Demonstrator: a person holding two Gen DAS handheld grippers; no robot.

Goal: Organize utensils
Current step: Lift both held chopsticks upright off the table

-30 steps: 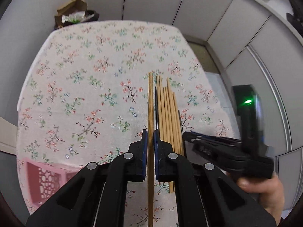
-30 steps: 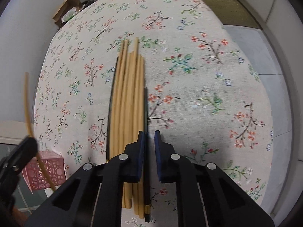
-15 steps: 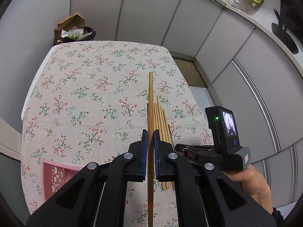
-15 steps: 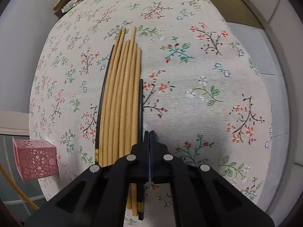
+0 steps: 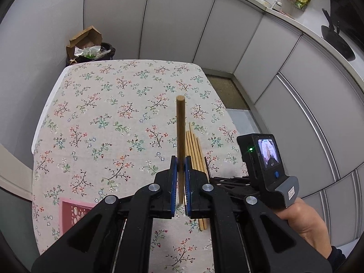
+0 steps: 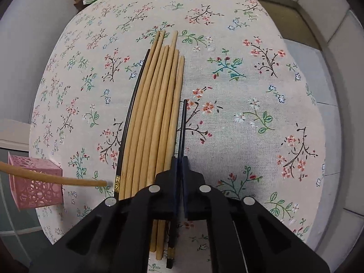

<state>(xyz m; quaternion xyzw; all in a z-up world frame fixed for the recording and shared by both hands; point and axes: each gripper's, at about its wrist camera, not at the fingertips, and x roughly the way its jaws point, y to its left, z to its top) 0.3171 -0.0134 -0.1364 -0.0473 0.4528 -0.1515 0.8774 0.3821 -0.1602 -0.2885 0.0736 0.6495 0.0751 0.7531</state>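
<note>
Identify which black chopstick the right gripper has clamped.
The black chopstick on the right edge of the wooden bundle, running between the right gripper fingers; the other black chopstick lies untouched along the bundle's left.

table (image 5: 68,104): floral cloth | on it: chopsticks (image 6: 157,118) bundled side by side; pink basket (image 6: 34,182) near edge
</note>
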